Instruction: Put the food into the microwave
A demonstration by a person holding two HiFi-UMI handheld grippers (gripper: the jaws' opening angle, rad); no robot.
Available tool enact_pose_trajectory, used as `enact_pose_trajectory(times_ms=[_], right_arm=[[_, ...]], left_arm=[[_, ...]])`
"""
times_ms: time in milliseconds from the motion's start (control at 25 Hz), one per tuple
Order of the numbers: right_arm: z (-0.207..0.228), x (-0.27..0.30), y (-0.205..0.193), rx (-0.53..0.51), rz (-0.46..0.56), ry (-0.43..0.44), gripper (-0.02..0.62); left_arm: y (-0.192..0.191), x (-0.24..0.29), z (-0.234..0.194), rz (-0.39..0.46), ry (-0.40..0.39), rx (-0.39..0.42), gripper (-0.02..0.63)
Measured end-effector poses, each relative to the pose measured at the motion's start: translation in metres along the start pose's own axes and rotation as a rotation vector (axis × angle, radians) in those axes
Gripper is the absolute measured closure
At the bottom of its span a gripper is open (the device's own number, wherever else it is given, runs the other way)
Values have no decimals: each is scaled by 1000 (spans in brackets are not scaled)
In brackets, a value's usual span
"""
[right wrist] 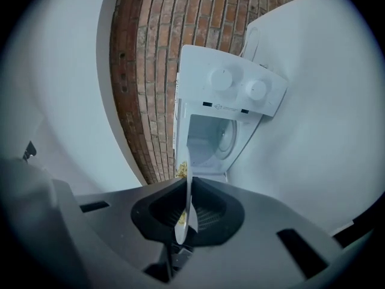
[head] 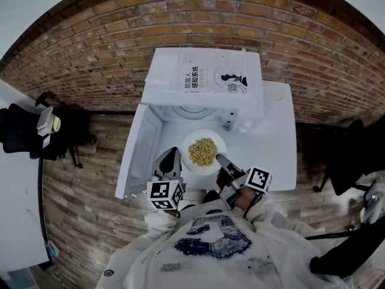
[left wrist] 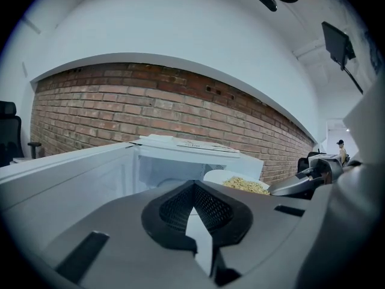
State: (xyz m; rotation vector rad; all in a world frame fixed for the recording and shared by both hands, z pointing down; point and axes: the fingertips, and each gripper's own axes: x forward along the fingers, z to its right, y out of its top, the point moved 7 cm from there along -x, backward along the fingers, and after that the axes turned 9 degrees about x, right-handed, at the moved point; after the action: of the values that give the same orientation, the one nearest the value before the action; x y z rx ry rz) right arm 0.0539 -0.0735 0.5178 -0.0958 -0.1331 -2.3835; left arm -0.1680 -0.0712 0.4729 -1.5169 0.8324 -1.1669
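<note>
A white plate (head: 203, 162) of yellowish food (head: 203, 151) hangs in front of the open white microwave (head: 204, 110). My right gripper (head: 224, 161) is shut on the plate's right rim; in the right gripper view the plate (right wrist: 188, 218) shows edge-on between the jaws of that gripper (right wrist: 187, 206), facing the microwave's cavity (right wrist: 210, 140). My left gripper (head: 170, 158) is just left of the plate, apart from it, shut and holding nothing. From the left gripper (left wrist: 194, 212) the food (left wrist: 245, 185) lies ahead to the right.
The microwave door (head: 141, 146) stands swung out to the left. A printed booklet (head: 207, 80) lies on top of the microwave. The white table (head: 280, 143) extends right. A brick wall is behind, and black office chairs (head: 24, 131) stand at both sides.
</note>
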Motion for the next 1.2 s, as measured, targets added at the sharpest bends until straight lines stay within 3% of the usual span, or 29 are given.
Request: enact_pose_trajectory(times_ms=[320, 1200], right_arm=[[6, 15, 29, 7, -3, -7, 568], [38, 62, 53, 57, 64, -66, 568]], left_arm=[[7, 27, 0, -2, 6, 16, 598], [-21, 74, -33, -23, -12, -1, 598]])
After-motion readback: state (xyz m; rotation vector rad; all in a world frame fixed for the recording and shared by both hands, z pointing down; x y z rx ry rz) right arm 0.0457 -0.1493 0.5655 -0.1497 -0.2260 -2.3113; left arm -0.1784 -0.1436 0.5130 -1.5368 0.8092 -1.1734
